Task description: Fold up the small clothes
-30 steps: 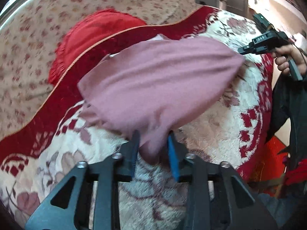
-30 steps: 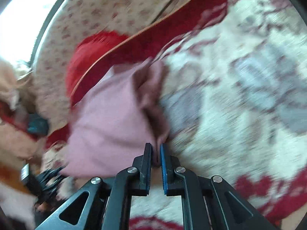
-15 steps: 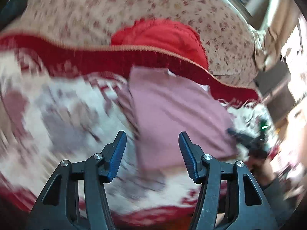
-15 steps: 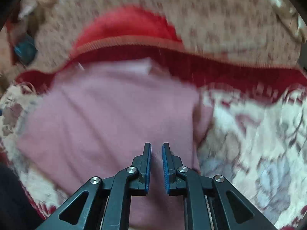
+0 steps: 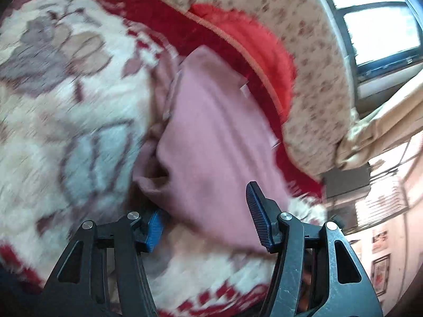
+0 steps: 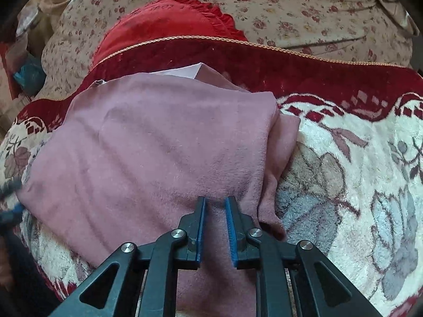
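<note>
A folded pink garment [image 6: 158,142] lies flat on the floral red-and-cream blanket [image 6: 357,158]; it also shows in the left wrist view [image 5: 211,142]. My left gripper [image 5: 203,216] is open, its jaws wide apart, straddling the garment's near edge, with the left blue pad partly under a loose fold. My right gripper [image 6: 215,211] hovers over the garment's near right part; its jaws stand a narrow gap apart with nothing clamped between them.
A red frilled cushion [image 6: 164,23] lies behind the garment, with a floral beige bedcover [image 6: 290,8] beyond it. A window [image 5: 380,34] is at upper right in the left wrist view. The blanket's dark red border [image 6: 290,63] runs behind the garment.
Both grippers let go of the garment, which now lies flat and folded. The left gripper opened wide and swung around to the garment's side; the right gripper's jaws parted slightly.
</note>
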A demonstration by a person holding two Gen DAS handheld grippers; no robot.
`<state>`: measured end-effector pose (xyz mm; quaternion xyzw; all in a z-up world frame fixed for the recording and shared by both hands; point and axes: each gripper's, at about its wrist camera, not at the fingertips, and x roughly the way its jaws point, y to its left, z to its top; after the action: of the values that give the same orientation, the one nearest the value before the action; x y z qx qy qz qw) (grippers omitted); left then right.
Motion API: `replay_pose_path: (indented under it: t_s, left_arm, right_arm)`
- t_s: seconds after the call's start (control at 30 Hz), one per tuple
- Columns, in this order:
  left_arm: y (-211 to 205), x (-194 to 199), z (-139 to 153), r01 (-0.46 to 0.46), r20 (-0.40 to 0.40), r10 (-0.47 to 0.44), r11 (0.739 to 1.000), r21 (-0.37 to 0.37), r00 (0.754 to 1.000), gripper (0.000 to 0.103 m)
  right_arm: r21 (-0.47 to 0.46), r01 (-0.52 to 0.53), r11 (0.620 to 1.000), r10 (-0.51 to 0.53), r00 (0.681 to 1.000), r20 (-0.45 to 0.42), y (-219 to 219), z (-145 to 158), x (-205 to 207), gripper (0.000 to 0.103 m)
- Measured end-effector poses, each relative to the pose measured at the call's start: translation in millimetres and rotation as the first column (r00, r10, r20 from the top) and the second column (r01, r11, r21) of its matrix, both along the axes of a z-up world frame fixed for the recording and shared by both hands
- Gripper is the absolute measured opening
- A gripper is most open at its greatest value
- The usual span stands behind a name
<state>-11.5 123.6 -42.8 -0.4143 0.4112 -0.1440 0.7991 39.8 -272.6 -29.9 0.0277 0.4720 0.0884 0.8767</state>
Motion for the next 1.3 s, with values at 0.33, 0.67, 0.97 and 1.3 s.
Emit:
replay_pose_path:
  t_s: [0.33, 0.67, 0.97, 1.3]
  left_arm:
    - [-11.9, -13.3, -9.8, -0.122, -0.018, 0.129, 0.968, 0.219, 0.992, 0.012]
    - [-2.8, -11.3, -30.1, -0.108, -0.018, 0.113, 0.98, 0.17, 0.993, 0.013]
    - [-22.8, -14.1, -31.1, -0.153, 0.084, 0.134, 0.944, 0.292, 0.987, 0.018]
    - [-25.9, -8.3, -30.6, -0.159, 0.099, 0.134, 0.935, 0.318, 0.986, 0.021]
  right_arm:
    - [0.007, -0.155, 0.988, 0.152, 0.977, 0.147, 56.6, 66.5, 13.1, 0.033]
    - [0.312, -0.279, 0.908, 0.363, 0.897, -0.252, 239.1, 75.2, 158.4, 0.045]
    - [0.077, -0.047, 0.996, 0.084, 0.792, -0.605, 310.6, 22.0, 226.1, 0.05]
    - [-0.3, -0.1, 0.949, -0.116, 0.772, -0.625, 373.0, -3.9, 243.0, 0.065]
